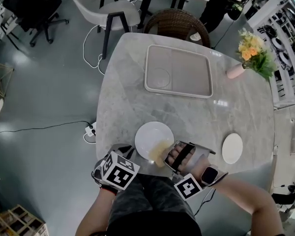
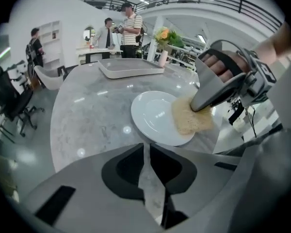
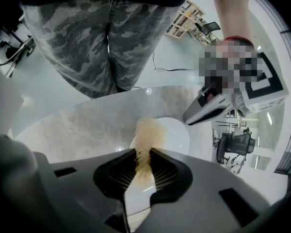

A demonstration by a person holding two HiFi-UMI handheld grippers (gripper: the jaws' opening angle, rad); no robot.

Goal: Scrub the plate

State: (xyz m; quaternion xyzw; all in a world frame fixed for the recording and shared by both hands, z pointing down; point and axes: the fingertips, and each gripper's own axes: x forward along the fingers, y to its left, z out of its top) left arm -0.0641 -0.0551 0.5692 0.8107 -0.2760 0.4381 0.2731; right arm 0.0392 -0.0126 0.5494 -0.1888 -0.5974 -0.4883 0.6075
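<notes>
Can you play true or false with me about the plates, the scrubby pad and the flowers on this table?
1. The right gripper is pinching a tan scrub pad. True.
2. The scrub pad is resting on the small plate. False: it rests on the big plate; the small plate sits apart, to its right.
3. The flowers are standing in the tray. False: the flowers stand in a pink vase beside the tray.
4. The left gripper has nothing between its jaws. True.
</notes>
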